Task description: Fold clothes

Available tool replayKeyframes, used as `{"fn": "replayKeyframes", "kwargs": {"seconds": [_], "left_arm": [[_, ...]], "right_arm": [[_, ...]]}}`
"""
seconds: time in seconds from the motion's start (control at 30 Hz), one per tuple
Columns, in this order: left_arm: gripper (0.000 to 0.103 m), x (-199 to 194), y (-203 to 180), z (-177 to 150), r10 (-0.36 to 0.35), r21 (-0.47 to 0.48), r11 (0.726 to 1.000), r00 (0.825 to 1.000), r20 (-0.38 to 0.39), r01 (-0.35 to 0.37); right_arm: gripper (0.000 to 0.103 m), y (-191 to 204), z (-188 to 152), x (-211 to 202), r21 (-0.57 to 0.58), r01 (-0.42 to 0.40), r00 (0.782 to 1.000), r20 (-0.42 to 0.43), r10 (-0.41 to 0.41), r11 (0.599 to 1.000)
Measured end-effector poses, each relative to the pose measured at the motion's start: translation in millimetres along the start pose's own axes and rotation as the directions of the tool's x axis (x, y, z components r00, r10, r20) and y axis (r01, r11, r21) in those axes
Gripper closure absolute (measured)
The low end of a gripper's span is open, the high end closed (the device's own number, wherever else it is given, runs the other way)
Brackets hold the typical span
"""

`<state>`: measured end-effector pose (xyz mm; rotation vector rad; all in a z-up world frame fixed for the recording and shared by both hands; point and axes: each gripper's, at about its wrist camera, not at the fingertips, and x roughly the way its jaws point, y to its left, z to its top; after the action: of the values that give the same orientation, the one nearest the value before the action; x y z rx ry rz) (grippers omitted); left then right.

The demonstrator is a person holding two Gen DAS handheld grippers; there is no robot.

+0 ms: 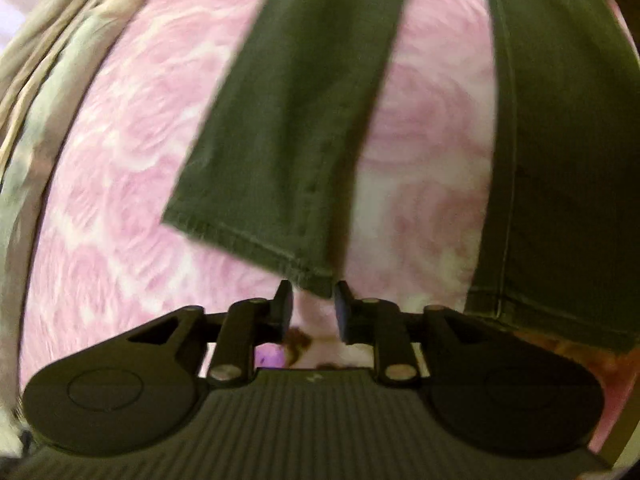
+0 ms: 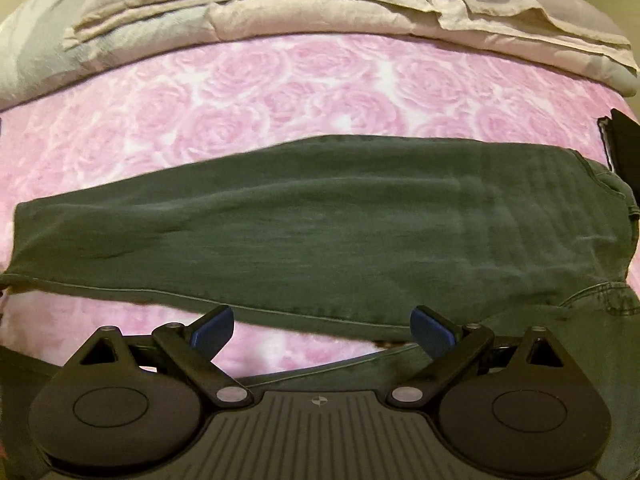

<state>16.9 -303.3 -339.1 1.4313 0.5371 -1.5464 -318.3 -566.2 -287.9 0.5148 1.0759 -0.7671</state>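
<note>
Dark green trousers [image 2: 320,220] spread across the middle of the frame on a pink rose blanket [image 2: 280,92], right gripper [image 2: 322,330] at the bottom with fingers wide apart over the trouser seam, left gripper [image 1: 313,306] narrowly parted at a leg hem corner, grip on it unclear, beige bedding [image 2: 320,4] along the top.
</note>
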Motion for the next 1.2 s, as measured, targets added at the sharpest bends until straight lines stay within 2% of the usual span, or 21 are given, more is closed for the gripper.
{"fn": "replayKeyframes", "kwargs": {"seconds": [0.03, 0.07, 0.13, 0.2, 0.3, 0.4, 0.47, 0.67, 0.7, 0.77, 0.8, 0.83, 0.9, 0.93, 1.03, 1.07, 1.13, 1.2], "left_arm": [[0.067, -5, 9, 0, -0.004, -0.056, 0.998, 1.000, 0.015, 0.005], [0.065, -8, 22, -1, -0.013, -0.125, 0.992, 0.999, 0.033, 0.017], [0.059, -8, 46, -2, -0.029, -0.267, 0.963, 0.997, 0.068, 0.047], [0.051, -1, 70, -3, -0.044, -0.403, 0.912, 0.994, 0.105, 0.083], [0.046, 15, 103, -5, -0.088, -0.574, 0.801, 0.982, 0.166, 0.169], [0.046, 23, 123, -4, -0.105, -0.640, 0.733, 0.968, 0.226, 0.229], [0.046, 24, 132, -2, -0.102, -0.650, 0.720, 0.963, 0.248, 0.243], [0.046, 44, 153, 2, -0.142, -0.675, 0.694, 0.966, 0.214, 0.252], [0.051, 53, 153, 5, -0.169, -0.680, 0.686, 0.965, 0.200, 0.261], [0.076, 75, 151, 7, -0.250, -0.697, 0.649, 0.951, 0.183, 0.305], [0.091, 80, 147, 8, -0.269, -0.690, 0.653, 0.947, 0.173, 0.311], [0.095, 84, 142, 10, -0.282, -0.681, 0.662, 0.946, 0.161, 0.313], [0.101, 73, 134, 16, -0.246, -0.598, 0.748, 0.957, 0.156, 0.290], [0.101, 64, 134, 16, -0.201, -0.574, 0.776, 0.965, 0.169, 0.262], [0.101, 53, 147, 13, -0.113, -0.589, 0.782, 0.976, 0.187, 0.204], [0.101, 54, 147, 13, -0.124, -0.598, 0.774, 0.976, 0.181, 0.209], [0.099, 55, 137, 13, -0.144, -0.569, 0.796, 0.978, 0.153, 0.207], [0.097, 45, 123, 10, -0.091, -0.554, 0.819, 0.988, 0.127, 0.147]], "right_arm": [[0.005, 4, -1, -2, -0.001, -0.008, 1.000, 0.005, 0.008, 1.000], [0.005, 8, -2, -2, -0.003, -0.015, 1.000, 0.009, 0.015, 1.000], [0.005, 18, -3, 2, -0.009, -0.032, 0.999, 0.006, 0.032, 0.999], [0.005, 29, -2, 6, -0.017, -0.051, 0.999, 0.007, 0.051, 0.999], [0.005, 43, 1, 11, -0.054, -0.075, 0.997, 0.010, 0.076, 0.996], [0.005, 52, 5, 14, -0.088, -0.077, 0.997, 0.013, 0.078, 0.993], [0.005, 55, 8, 16, -0.091, -0.074, 0.997, 0.015, 0.076, 0.993], [0.005, 62, 19, 32, -0.077, -0.085, 0.996, 0.007, 0.086, 0.993], [0.005, 64, 21, 36, -0.072, -0.091, 0.996, 0.003, 0.091, 0.993], [0.005, 70, 24, 44, -0.070, -0.108, 0.994, -0.002, 0.108, 0.992], [0.005, 73, 24, 48, -0.070, -0.119, 0.993, -0.008, 0.119, 0.990], [0.005, 77, 23, 52, -0.072, -0.136, 0.991, -0.017, 0.135, 0.988], [0.005, 88, 19, 59, -0.086, -0.167, 0.986, -0.039, 0.164, 0.982], [0.005, 92, 15, 60, -0.094, -0.177, 0.984, -0.048, 0.173, 0.980], [0.005, 105, 6, 66, -0.112, -0.204, 0.978, -0.077, 0.196, 0.973], [0.005, 107, 5, 68, -0.102, -0.209, 0.976, -0.087, 0.200, 0.973], [0.005, 110, 4, 71, -0.089, -0.213, 0.974, -0.095, 0.205, 0.973], [0.005, 111, 4, 72, -0.086, -0.210, 0.975, -0.093, 0.202, 0.974]]}}
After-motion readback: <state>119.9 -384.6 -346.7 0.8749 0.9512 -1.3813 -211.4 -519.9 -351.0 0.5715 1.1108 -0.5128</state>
